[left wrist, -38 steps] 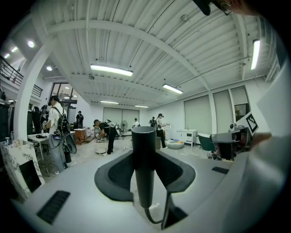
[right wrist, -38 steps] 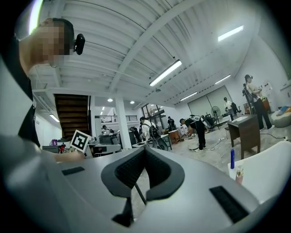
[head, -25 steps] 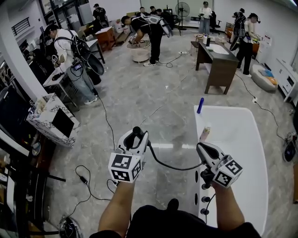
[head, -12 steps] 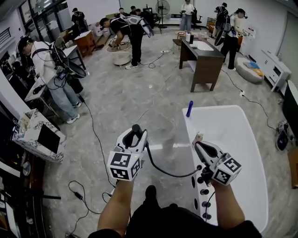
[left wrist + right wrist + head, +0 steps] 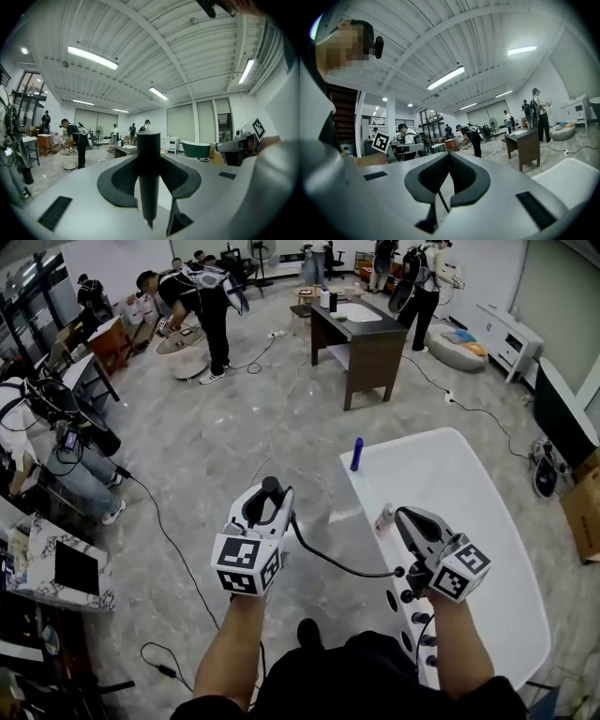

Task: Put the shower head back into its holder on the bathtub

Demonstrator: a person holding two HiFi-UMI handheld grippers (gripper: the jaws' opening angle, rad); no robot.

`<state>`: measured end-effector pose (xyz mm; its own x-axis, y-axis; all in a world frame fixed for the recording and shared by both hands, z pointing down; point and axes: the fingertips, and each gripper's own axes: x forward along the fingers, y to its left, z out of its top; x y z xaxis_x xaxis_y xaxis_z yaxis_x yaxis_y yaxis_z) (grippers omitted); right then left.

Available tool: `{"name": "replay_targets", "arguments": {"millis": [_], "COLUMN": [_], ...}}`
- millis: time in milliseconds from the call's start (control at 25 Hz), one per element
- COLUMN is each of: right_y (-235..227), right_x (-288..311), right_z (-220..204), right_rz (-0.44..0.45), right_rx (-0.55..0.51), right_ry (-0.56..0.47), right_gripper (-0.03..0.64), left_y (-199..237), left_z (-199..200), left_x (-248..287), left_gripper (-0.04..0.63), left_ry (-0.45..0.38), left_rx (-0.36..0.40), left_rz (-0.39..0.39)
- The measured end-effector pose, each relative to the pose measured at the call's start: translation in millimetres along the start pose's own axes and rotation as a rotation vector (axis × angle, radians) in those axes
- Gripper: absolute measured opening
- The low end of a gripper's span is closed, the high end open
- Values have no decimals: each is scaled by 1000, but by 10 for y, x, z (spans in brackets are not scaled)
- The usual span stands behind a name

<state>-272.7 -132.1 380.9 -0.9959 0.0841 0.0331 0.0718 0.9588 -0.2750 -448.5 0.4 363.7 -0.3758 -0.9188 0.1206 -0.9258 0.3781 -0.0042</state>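
The black shower head [image 5: 270,493] stands upright in my left gripper [image 5: 265,507], which is shut on its handle [image 5: 148,178]. Its black hose [image 5: 328,563] sags across to the dark fittings [image 5: 409,594] on the near deck of the white bathtub [image 5: 506,521]. I cannot tell which fitting is the holder. My right gripper [image 5: 403,516] hovers over that deck beside the fittings, with its jaws together and nothing in them; in the right gripper view its tips [image 5: 449,157] meet. Both grippers point roughly level, away from me.
A blue bottle [image 5: 356,454] stands on the tub's far corner and a small pale bottle [image 5: 383,518] on the rim near my right gripper. A dark wooden desk [image 5: 361,338] stands beyond. Cables [image 5: 169,540] cross the grey floor; several people work at the back.
Both grippers and the view have swung to the right, so the bathtub now lies more to the middle and nearer. The left gripper keeps its hold on the shower head; the right stays shut.
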Motion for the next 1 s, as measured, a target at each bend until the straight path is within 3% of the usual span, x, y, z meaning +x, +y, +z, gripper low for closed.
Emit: {"name": "replay_targets", "arguments": {"millis": [360, 640, 1000], "right_y": [-488, -702, -784], "right_x": [-426, -856, -1205], "right_z": [84, 152, 261], "right_rz": [-138, -205, -226], "right_rx": [17, 26, 21], "right_ry": [-33, -74, -123], "right_gripper": [17, 17, 17], "left_y": [-551, -1084, -1734], "left_z": [197, 505, 978], "left_x": [685, 920, 1034], "left_gripper": [150, 150, 150], "left_ry": [-17, -60, -131], "left_rx": [11, 18, 41], "left_rz": [-162, -276, -384]}}
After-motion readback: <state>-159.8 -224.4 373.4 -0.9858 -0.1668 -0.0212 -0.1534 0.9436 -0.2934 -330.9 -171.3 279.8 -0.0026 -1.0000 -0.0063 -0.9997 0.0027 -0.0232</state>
